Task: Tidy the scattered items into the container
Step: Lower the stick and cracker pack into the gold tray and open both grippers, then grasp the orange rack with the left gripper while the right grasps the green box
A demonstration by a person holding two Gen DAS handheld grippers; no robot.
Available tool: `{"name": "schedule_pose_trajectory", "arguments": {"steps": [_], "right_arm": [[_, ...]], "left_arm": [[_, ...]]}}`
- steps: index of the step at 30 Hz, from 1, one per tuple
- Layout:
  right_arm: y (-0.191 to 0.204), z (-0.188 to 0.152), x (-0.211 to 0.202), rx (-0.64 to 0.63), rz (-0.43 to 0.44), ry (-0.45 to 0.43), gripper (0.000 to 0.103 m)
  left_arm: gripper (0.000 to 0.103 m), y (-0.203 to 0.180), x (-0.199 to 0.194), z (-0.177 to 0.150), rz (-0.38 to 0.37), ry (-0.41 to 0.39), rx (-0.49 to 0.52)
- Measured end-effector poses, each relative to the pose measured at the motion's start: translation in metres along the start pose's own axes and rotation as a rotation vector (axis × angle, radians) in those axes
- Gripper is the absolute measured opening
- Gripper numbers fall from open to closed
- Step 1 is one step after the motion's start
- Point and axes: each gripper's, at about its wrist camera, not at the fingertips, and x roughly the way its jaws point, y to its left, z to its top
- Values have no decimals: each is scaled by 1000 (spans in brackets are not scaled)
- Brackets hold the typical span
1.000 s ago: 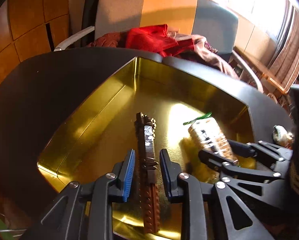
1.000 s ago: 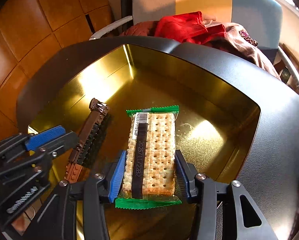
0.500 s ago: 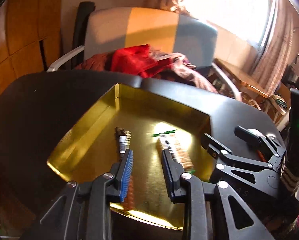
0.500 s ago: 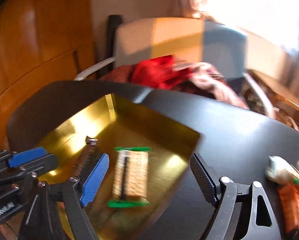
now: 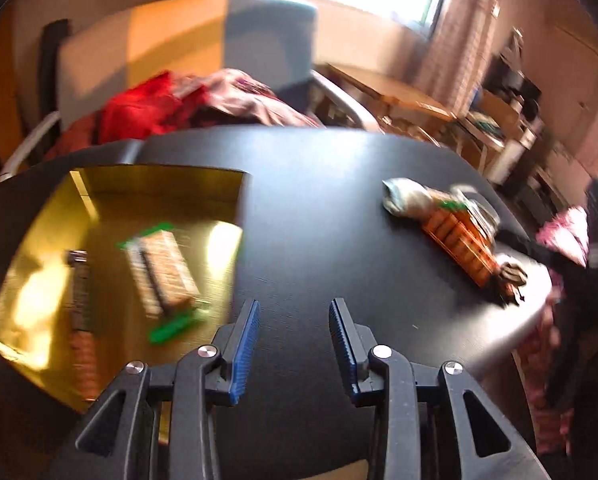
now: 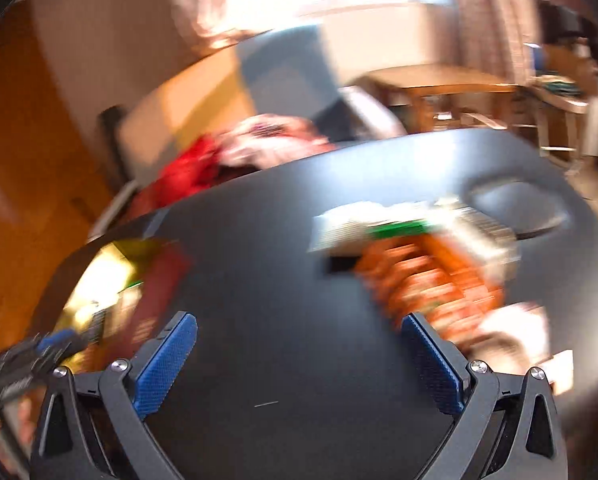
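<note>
Two tools, both empty over the black worktop: left tool part spread, right tool fully spread, jaws just opening. Cracker packet and brick strip lie inside the gold container; orange blocks lie outside it.

Right tool released cracker pack in gold tin, both tools opened, swung right.

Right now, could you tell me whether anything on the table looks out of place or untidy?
Yes. A small heap is left outside the gold tin: an orange block strip lying askew among crumpled wrappers near the table edge. The cracker packet and a brown block strip already lie in the tin. Nothing looks spilled or broken.
</note>
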Motion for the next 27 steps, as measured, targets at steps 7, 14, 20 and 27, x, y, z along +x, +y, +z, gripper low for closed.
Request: {"name": "schedule_pose_trajectory", "arguments": {"steps": [7, 14, 20, 27], "right_arm": [[-52, 25, 58, 54, -124, 137, 103], [-15, 12, 76, 39, 120, 188, 103], [25, -12, 47, 32, 334, 167, 103], [19, -46, 16, 76, 267, 142, 103]], "left_arm": [[36, -33, 23, -11, -25, 69, 73], [36, -18, 32, -10, -4, 79, 37], [36, -4, 36, -9, 8, 88, 0], [36, -32, 47, 14, -81, 79, 70]]}}
